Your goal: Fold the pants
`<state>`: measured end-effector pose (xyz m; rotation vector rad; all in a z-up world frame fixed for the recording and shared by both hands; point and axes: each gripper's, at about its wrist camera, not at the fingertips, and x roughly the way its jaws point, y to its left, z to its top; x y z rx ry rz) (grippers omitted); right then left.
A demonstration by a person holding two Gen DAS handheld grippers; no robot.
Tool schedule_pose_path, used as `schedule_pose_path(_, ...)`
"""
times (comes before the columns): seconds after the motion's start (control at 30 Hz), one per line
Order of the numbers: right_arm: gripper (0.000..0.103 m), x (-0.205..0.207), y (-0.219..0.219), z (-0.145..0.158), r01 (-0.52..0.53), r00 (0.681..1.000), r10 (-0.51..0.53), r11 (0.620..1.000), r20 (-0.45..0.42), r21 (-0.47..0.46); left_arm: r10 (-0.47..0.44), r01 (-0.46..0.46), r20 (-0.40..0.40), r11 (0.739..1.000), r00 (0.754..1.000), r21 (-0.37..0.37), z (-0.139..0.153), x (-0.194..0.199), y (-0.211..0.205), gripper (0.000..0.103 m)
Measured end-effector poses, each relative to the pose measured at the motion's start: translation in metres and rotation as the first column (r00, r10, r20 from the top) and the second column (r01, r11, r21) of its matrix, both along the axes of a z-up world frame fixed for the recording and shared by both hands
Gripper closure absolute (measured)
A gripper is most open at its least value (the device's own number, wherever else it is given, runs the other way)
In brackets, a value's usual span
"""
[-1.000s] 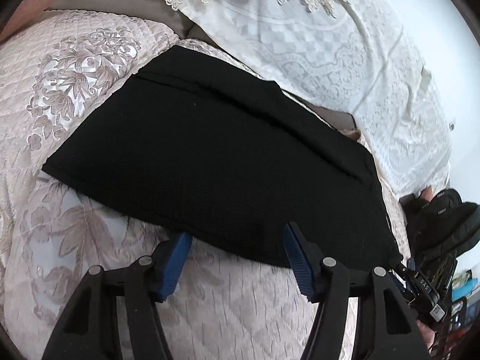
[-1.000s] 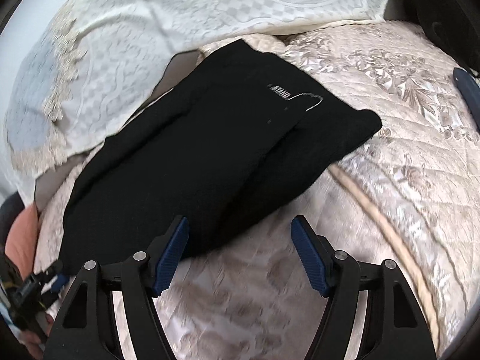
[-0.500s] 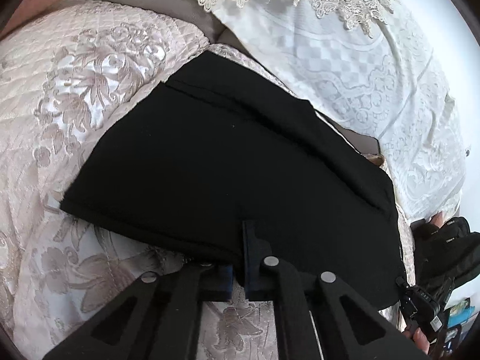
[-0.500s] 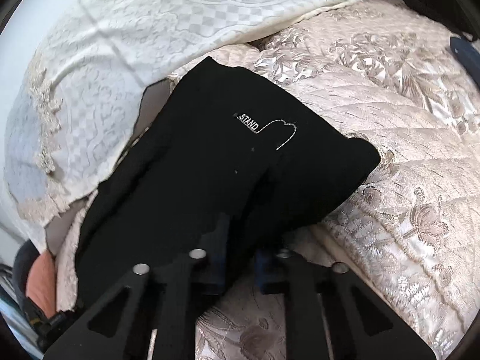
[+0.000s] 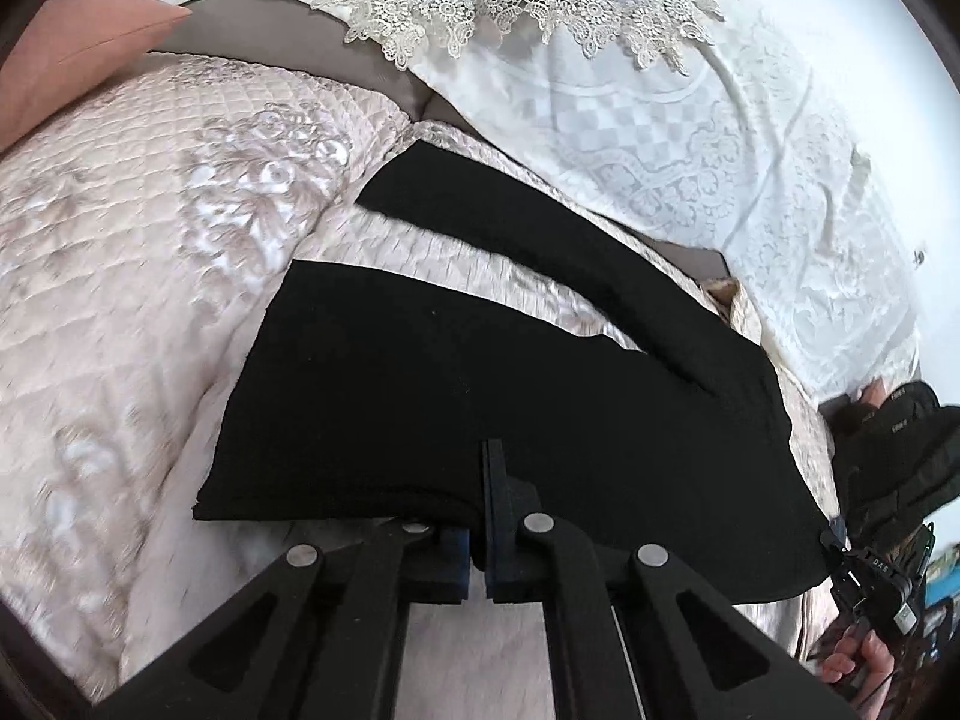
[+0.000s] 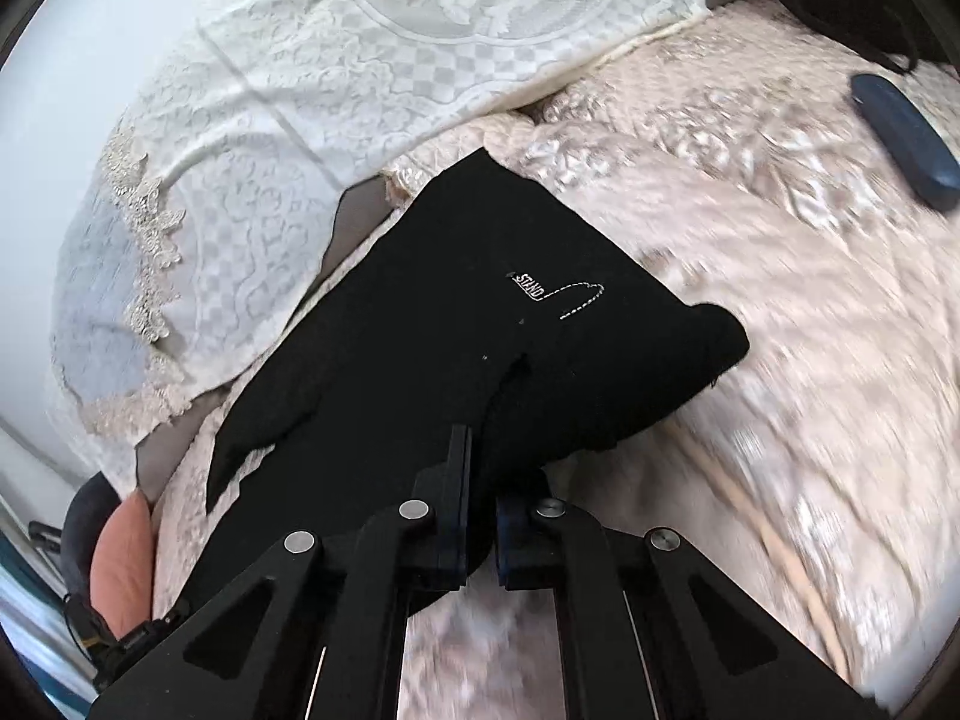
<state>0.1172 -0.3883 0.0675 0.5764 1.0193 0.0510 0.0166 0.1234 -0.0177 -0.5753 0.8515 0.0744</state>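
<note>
On the quilt [image 5: 150,252] lie the black pants [image 5: 456,396], their legs spread apart. Your left gripper [image 5: 477,546] is closed on the near edge of one leg, and your right gripper [image 6: 480,516] pinches the waist end.

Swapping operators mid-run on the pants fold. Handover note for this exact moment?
Left hand-held gripper: shut on the near edge of the black pants, leg-hem end.
Right hand-held gripper: shut on the near edge of the pants toward the waist end, below the white STAND label.
Pants lie on the quilted bedspread; the gripped layer has lifted away from the far leg, with bedspread showing between.
Done: both grasps made, top layer raised.
Left: probably carry the held edge across, lay it flat, release, then finish the remaining folds.
</note>
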Motion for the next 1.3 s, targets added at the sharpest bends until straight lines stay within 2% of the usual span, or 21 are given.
schedule_pose_path(0.27, 0.098, -0.056, -0.017, 0.006, 0.026, 0.998, -0.026, 1.000, -0.058, 0.005, -0.044, 0.044, -0.032, 0.999, 0.999, 0.012, -0.002, -0.045, -0.013, 0.099)
schedule_pose_path(0.37, 0.098, -0.062, -0.023, -0.004, 0.034, 0.994, -0.034, 0.999, -0.103, -0.004, -0.062, 0.065, -0.074, 0.998, 0.995, 0.027, -0.016, -0.047, -0.020, 0.099)
schedule_pose_path(0.43, 0.098, -0.061, -0.024, -0.012, 0.039, 0.988, -0.041, 0.999, -0.150, -0.019, -0.062, 0.066, -0.093, 0.997, 0.994, 0.040, -0.021, -0.047, -0.021, 0.094)
schedule_pose_path(0.5, 0.089, -0.061, -0.024, -0.012, 0.033, 0.984, -0.045, 0.997, -0.170, -0.071, -0.056, 0.061, -0.086, 0.996, 0.995, 0.059, -0.017, -0.050, -0.021, 0.092)
schedule_pose_path(0.53, 0.084, -0.063, -0.026, -0.009, 0.036, 0.985, -0.052, 0.994, -0.163, -0.100, -0.053, 0.059, -0.082, 0.995, 0.995, 0.076, -0.014, -0.052, -0.022, 0.089)
schedule_pose_path(0.67, 0.081, -0.068, -0.031, 0.006, 0.049, 0.988, -0.075, 0.981, -0.135, -0.186, -0.029, 0.038, -0.081, 0.993, 0.996, 0.112, -0.006, -0.062, -0.015, 0.087)
schedule_pose_path(0.8, 0.079, -0.077, -0.032, 0.020, 0.073, 0.988, -0.109, 0.953, -0.107, -0.295, 0.057, -0.040, -0.094, 0.983, 0.994, 0.177, 0.001, -0.077, -0.003, 0.084)
schedule_pose_path(0.9, 0.079, -0.084, -0.032, 0.036, 0.116, 0.989, -0.144, 0.911, -0.042, -0.397, 0.157, -0.132, -0.079, 0.957, 0.984, 0.259, 0.012, -0.088, 0.007, 0.085)
schedule_pose_path(0.97, 0.079, -0.085, -0.029, 0.046, 0.124, 0.991, -0.130, 0.913, 0.009, -0.388, 0.184, -0.163, -0.046, 0.942, 0.982, 0.294, 0.021, -0.089, 0.010, 0.085)
schedule_pose_path(1.03, 0.079, -0.076, -0.015, 0.048, 0.061, 0.998, -0.054, 0.918, 0.031, -0.393, 0.153, -0.142, -0.014, 0.944, 0.988, 0.298, 0.029, -0.083, 0.006, 0.085)
schedule_pose_path(1.13, 0.079, -0.060, 0.010, 0.036, -0.059, 0.997, 0.072, 0.919, 0.020, -0.390, 0.059, -0.058, 0.004, 0.960, 0.998, 0.272, 0.031, -0.066, -0.010, 0.085)
schedule_pose_path(1.23, 0.080, -0.048, 0.027, 0.015, -0.136, 0.991, 0.129, 0.908, -0.046, -0.396, -0.022, 0.024, -0.012, 0.965, 1.000, 0.263, 0.022, -0.050, -0.029, 0.085)
schedule_pose_path(1.3, 0.079, -0.041, 0.029, -0.001, -0.158, 0.987, 0.128, 0.904, -0.102, -0.398, -0.073, 0.080, -0.037, 0.959, 0.997, 0.271, 0.012, -0.042, -0.041, 0.085)
